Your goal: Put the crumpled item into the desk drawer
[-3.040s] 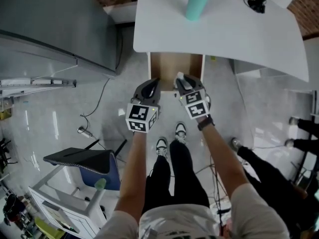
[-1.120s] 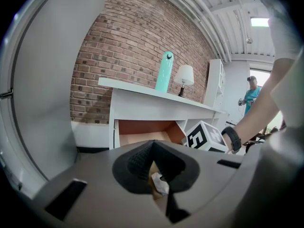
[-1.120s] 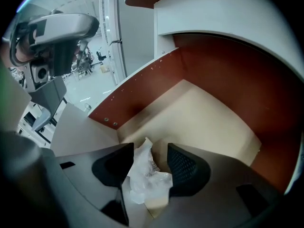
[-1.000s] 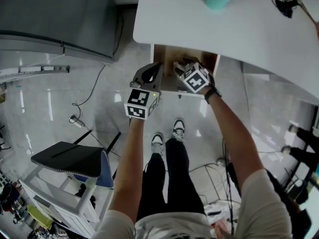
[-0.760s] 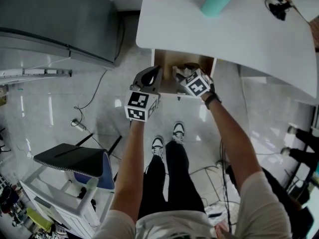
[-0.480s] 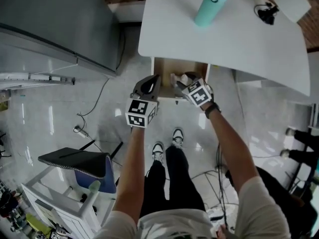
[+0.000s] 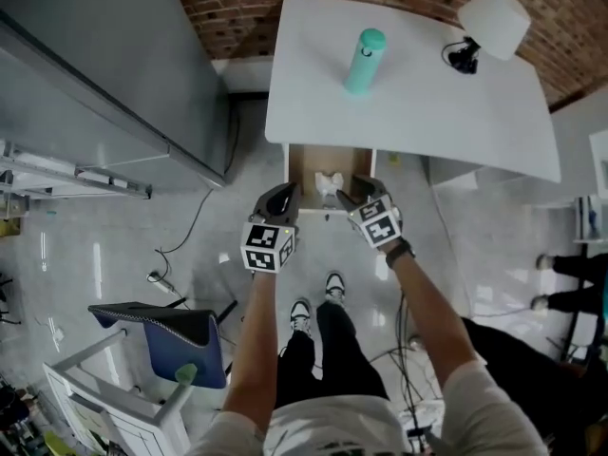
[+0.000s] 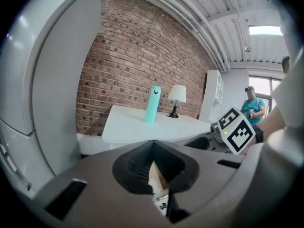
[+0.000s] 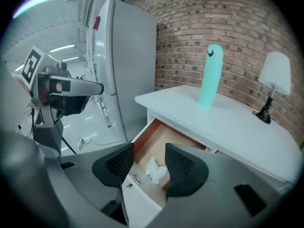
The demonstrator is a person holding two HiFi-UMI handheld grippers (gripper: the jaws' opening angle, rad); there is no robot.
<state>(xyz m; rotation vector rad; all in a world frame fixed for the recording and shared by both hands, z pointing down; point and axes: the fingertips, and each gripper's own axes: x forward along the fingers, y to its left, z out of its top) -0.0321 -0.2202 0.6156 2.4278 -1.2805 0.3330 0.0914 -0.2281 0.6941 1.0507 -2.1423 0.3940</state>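
Observation:
The white crumpled item lies on the wooden bottom of the open desk drawer, apart from both grippers. In the right gripper view the crumpled item shows between the parted jaws, inside the drawer. My right gripper hovers open over the drawer's front edge, holding nothing. My left gripper hangs just left of the drawer front, its jaws meeting at the tips with nothing between them. In its own view the left gripper points at the white desk.
A teal bottle and a white lamp stand on the desk top. A tall grey cabinet stands to the left. A blue chair is behind me on the left, and another person's legs are at the right.
My right gripper, which reached into the drawer with the crumpled item, has let it go and drawn back to the drawer front. The left gripper stayed beside the drawer.

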